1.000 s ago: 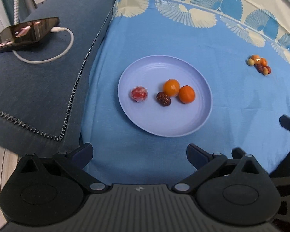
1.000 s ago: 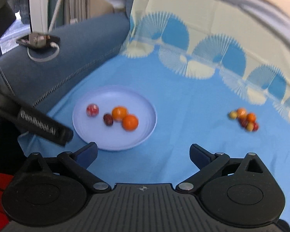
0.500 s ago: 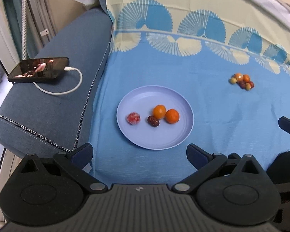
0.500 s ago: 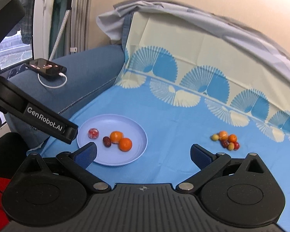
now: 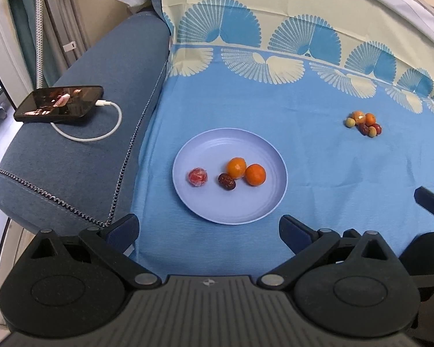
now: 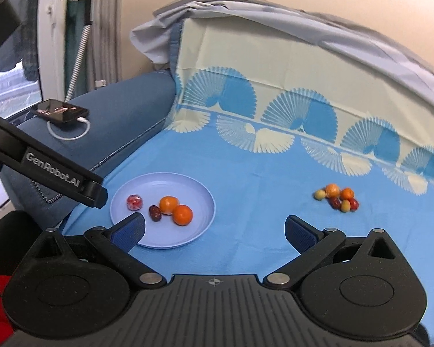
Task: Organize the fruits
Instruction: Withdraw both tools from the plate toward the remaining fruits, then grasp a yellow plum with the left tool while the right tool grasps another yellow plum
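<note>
Blue cloth with fan shapes covers a sofa seat, and that is where the fruit sits. From the left wrist view, a round plate lies on the cloth with four fruits in it: a red one, a dark date, and two oranges that touch each other. A small pile of more fruit waits on the cloth, well apart from the plate, up and to the right. A phone with a white cord rests on the sofa arm. The left gripper is wide open and holds nothing, low and near the plate's front edge. From the right wrist view, the same plate is at the left and the pile is at the right. The right gripper is wide open too and holds nothing, well back from both. So I think the job is partly done: four fruits are in the plate, and about six in the pile are left to move over.
</note>
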Demonstrator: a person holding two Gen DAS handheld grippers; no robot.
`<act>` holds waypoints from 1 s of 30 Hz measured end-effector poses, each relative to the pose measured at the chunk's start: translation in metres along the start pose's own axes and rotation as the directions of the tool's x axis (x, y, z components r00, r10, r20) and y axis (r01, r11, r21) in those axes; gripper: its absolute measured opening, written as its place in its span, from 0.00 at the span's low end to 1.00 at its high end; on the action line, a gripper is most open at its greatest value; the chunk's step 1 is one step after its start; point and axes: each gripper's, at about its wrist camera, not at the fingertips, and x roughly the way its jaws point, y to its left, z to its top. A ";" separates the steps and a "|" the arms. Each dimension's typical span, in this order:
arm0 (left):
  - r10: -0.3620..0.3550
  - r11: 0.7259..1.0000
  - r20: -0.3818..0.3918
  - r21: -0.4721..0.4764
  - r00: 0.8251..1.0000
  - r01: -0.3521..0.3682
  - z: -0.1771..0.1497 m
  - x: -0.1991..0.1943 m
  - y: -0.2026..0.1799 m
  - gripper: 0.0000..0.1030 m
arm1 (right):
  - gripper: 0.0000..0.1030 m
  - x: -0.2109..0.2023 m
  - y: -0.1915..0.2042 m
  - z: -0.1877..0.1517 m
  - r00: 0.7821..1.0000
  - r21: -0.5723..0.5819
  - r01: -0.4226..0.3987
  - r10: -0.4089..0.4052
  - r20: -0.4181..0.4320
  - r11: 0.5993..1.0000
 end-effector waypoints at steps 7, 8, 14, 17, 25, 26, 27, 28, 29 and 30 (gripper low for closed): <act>0.003 1.000 -0.034 0.019 0.999 -0.003 0.017 0.016 -0.015 1.00 | 0.99 0.017 -0.022 -0.004 1.000 0.086 0.028 -0.028 -0.008 0.996; -0.002 1.000 -0.042 0.016 0.999 0.002 0.021 0.020 -0.018 1.00 | 0.99 0.021 -0.028 -0.005 0.999 0.103 0.046 -0.045 -0.011 0.994; -0.064 0.998 -0.125 -0.011 0.990 0.064 0.044 0.048 -0.039 1.00 | 0.99 0.067 -0.086 -0.022 0.979 0.223 0.201 -0.188 -0.077 0.954; -0.061 0.998 -0.137 0.017 0.989 0.064 0.059 0.068 -0.060 1.00 | 0.99 0.096 -0.125 -0.032 0.953 0.277 0.301 -0.282 -0.107 0.912; -0.075 0.981 -0.140 0.166 0.987 0.098 0.108 0.146 -0.144 1.00 | 0.91 0.181 -0.224 -0.043 0.899 0.405 0.433 -0.418 -0.130 0.806; -0.088 0.978 -0.136 0.176 0.987 0.112 0.115 0.157 -0.156 1.00 | 0.81 0.191 -0.234 -0.044 0.906 0.426 0.419 -0.401 -0.137 0.802; -0.103 0.974 -0.130 0.187 0.986 0.127 0.122 0.168 -0.168 1.00 | 0.72 0.201 -0.242 -0.044 0.912 0.445 0.407 -0.384 -0.144 0.798; -0.122 0.969 -0.124 0.200 0.985 0.145 0.128 0.178 -0.179 1.00 | 0.69 0.212 -0.251 -0.044 0.918 0.462 0.394 -0.369 -0.149 0.794; -0.142 0.961 -0.118 0.222 0.983 0.165 0.135 0.191 -0.193 1.00 | 0.66 0.221 -0.257 -0.045 0.919 0.468 0.391 -0.364 -0.151 0.793; -0.154 0.954 -0.113 0.242 0.982 0.177 0.140 0.202 -0.204 1.00 | 0.63 0.230 -0.262 -0.044 0.921 0.468 0.386 -0.358 -0.151 0.795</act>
